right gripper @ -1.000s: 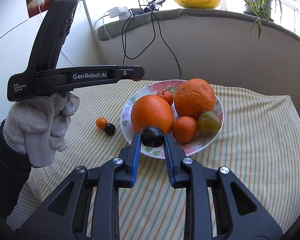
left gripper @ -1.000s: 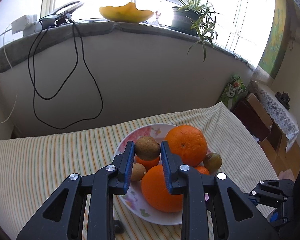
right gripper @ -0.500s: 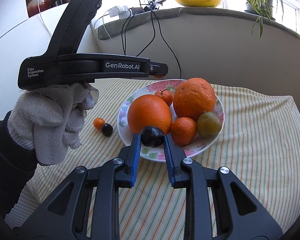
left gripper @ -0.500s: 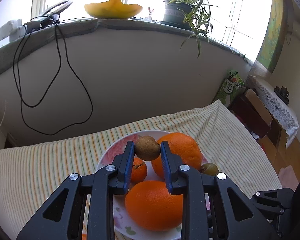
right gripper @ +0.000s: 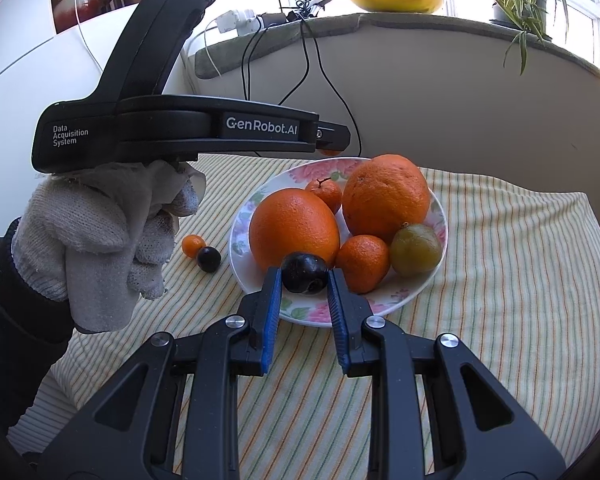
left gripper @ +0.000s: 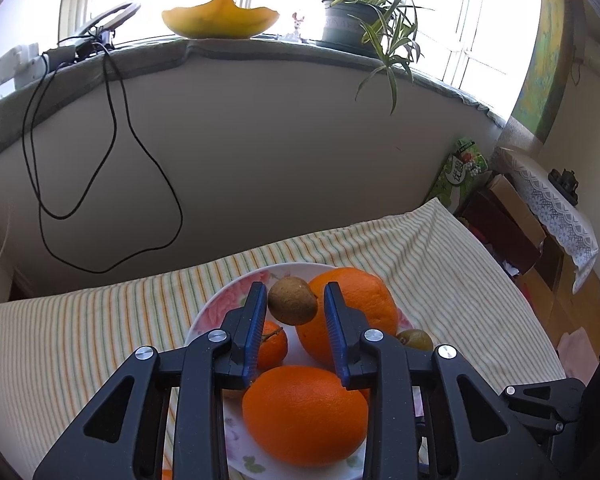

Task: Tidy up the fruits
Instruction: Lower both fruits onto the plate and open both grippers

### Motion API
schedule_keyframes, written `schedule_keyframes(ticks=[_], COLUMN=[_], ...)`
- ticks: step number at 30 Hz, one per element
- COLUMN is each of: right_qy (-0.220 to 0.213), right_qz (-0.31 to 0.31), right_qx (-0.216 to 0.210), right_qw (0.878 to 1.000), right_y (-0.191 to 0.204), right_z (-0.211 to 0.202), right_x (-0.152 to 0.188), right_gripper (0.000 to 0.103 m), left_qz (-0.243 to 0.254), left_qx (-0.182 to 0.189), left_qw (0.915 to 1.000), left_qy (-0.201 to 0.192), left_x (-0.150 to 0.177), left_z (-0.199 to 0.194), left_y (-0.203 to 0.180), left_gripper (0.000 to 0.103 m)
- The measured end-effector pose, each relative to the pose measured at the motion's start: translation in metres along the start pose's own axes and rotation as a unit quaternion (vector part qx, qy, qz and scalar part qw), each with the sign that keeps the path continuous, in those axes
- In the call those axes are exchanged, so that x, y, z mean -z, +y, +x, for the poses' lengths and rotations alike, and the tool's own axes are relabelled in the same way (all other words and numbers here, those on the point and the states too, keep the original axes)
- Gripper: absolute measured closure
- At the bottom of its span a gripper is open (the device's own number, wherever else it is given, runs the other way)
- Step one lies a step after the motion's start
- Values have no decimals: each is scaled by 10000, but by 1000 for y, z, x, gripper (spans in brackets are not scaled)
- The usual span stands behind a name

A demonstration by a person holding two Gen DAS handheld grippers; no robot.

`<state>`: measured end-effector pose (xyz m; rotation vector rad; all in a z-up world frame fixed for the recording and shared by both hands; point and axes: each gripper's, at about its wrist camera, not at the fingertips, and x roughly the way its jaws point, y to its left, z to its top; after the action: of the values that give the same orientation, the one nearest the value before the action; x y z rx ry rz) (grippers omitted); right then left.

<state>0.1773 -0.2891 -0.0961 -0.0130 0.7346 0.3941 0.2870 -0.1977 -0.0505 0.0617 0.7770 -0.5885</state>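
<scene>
A flowered plate holds two big oranges, a mandarin and a greenish fruit. Above the plate my left gripper has its jaws opening. A brown fruit sits between them, and a thin gap shows at the right pad. In the right wrist view the plate lies ahead. My right gripper is shut on a dark plum over the plate's near rim. The left gripper, in a gloved hand, reaches over the plate's far side.
A small orange fruit and a small dark fruit lie on the striped cloth left of the plate. Black cables hang down the wall below a windowsill with a potted plant. Boxes stand beyond the table's right edge.
My left gripper has travelled further over the plate, and its jaws have widened around the brown fruit. My right gripper has kept still with the plum in it.
</scene>
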Motion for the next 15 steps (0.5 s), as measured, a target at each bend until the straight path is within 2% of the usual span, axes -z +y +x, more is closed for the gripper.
schedule_keyframes(ticks=[5,8,10,12,13,14,15], right_qy=[-55,-66,-79,-129,-176,-226,-264], right_qz=[-37,-39,-76,-96,-94,-89,-84], right_qx=[56,39,85,120,144,159,149], right_qw=[10000,10000,9999,9998,9997,9996,9995], right_y=[1,0,1,2,2,2,2], right_z=[-3,-3,-4,-7,-9,-11,-13], right_x=[0,-1,-1,-1,-1,-1,-2], right_gripper=[78,78,76,63,50,43,42], left_qz=[-1,-2,-19,1,7,9,11], left_qx=[-25,-49,-48,-56,-74,-89,-93], left_qw=[10000,10000,10000,10000,9999,9999,9999], left_qy=[-33,-53,-61,-64,-70,-78,-86], left_x=[-1,-1,-1,0,0,0,0], left_z=[-2,-3,-4,-6,-7,-7,-9], left_y=[0,0,0,-1,-1,-2,-2], left_gripper=[63,51,49,49,49,49,49])
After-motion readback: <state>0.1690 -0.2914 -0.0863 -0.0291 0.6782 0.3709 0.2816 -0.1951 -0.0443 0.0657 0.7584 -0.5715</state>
